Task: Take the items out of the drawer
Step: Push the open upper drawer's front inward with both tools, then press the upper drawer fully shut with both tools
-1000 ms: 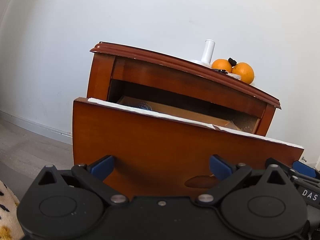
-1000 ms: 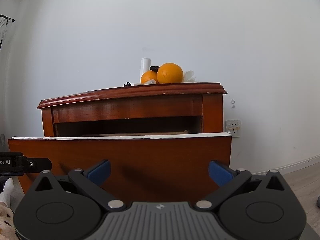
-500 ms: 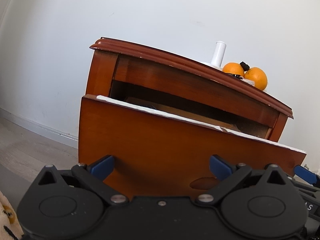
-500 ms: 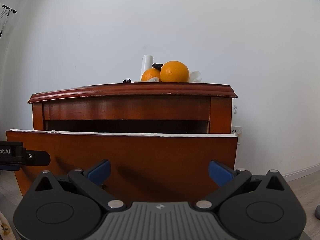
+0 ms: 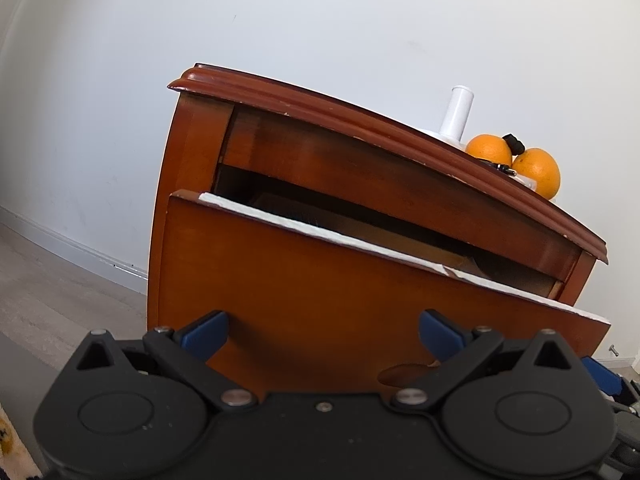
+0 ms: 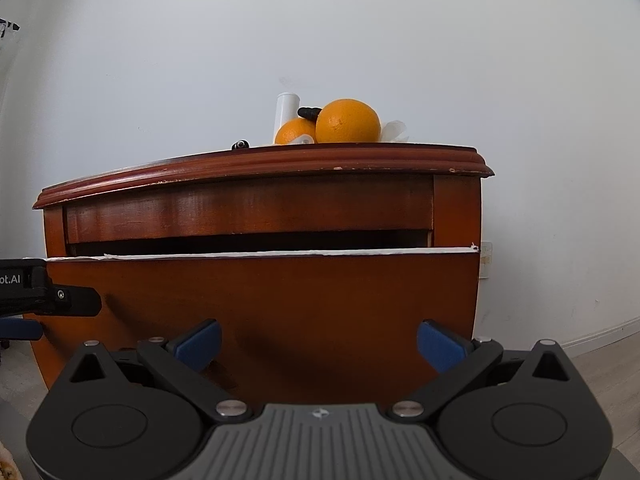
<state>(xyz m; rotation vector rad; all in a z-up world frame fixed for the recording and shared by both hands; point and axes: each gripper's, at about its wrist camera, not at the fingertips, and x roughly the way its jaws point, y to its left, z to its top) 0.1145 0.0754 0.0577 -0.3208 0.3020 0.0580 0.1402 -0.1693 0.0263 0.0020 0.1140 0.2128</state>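
A brown wooden nightstand (image 5: 400, 132) (image 6: 260, 164) has its top drawer (image 5: 320, 280) (image 6: 260, 300) pulled partly out, with a white strip along the front's top edge. Its inside is dark and hidden from both views. My left gripper (image 5: 323, 330) is open and empty, close to the drawer front. My right gripper (image 6: 318, 342) is open and empty, also facing the drawer front. The left gripper also shows at the left edge of the right wrist view (image 6: 44, 294).
Two oranges (image 6: 347, 121) (image 5: 536, 170), a white tube (image 5: 458, 114) (image 6: 286, 110) and small black items (image 6: 240, 144) sit on the nightstand top. White wall behind, grey floor (image 5: 48, 300), wall socket (image 6: 485, 258) at right.
Both grippers have dropped lower and come closer to the drawer front. The drawer gap looks narrower from this angle and its inside no longer shows.
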